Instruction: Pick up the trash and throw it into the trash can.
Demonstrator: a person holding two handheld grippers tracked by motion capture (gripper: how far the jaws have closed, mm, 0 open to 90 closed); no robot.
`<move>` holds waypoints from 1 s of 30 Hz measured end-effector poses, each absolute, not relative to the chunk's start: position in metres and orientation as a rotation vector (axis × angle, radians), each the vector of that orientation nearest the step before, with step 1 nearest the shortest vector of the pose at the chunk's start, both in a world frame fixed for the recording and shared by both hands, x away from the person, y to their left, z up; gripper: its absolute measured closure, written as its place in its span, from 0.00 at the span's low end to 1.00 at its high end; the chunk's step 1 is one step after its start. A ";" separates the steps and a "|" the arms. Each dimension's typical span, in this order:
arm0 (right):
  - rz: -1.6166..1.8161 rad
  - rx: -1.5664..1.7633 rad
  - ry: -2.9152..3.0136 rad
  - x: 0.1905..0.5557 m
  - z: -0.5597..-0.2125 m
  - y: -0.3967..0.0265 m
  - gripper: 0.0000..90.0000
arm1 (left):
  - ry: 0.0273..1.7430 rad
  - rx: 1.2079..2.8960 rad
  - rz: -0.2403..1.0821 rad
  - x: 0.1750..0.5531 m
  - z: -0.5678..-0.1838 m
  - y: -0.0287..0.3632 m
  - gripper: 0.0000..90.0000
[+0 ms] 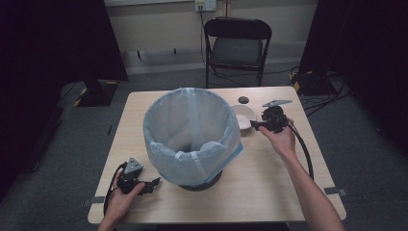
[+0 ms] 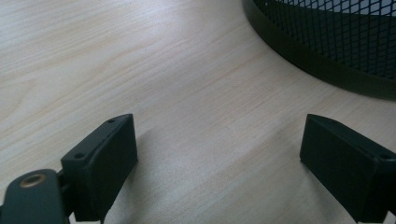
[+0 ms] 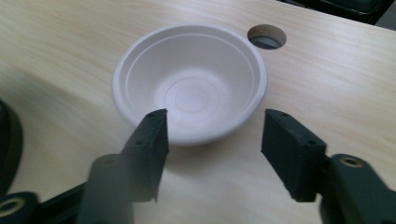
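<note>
On a pale wooden table (image 1: 269, 187) fronting a black folding chair (image 1: 237, 45) — both grippers (image 1: 153, 183) (image 1: 253, 125) spread, holding nothing — sits a white bowl (image 3: 189, 84).

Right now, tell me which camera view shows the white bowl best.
The right gripper view: the white bowl sits whole and close, rim and empty inside plain, just beyond the open right claw. In the high view the bowl is small and partly hidden behind the lined bin. The left gripper view looks at tabletop and the bin's mesh base.

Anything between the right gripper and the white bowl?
Nothing: in the right gripper view, bare table lies between the open right gripper and the bowl.
</note>
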State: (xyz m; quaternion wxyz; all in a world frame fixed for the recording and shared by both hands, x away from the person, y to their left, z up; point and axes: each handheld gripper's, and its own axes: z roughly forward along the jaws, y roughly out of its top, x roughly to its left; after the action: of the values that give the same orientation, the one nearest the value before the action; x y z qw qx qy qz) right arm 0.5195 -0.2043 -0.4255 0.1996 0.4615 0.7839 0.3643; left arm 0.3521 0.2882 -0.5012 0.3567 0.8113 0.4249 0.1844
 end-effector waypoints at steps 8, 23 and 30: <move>0.920 1.288 2.213 0.563 -0.434 -0.194 0.55 | 1.094 2.099 0.473 0.352 -0.501 0.289 0.12; 0.857 1.428 2.284 0.600 -0.467 -0.190 0.58 | 1.093 2.100 0.473 0.352 -0.501 0.289 0.12; 0.849 1.491 2.293 0.601 -0.478 -0.194 0.71 | 1.093 2.100 0.474 0.352 -0.501 0.289 0.12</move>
State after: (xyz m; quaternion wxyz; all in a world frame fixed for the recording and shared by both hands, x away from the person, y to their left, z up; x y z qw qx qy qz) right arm 0.6009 -0.1939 -0.4777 0.1384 0.5157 0.7928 0.2937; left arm 0.3523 0.2888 -0.5010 0.3555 0.8130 0.4231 0.1835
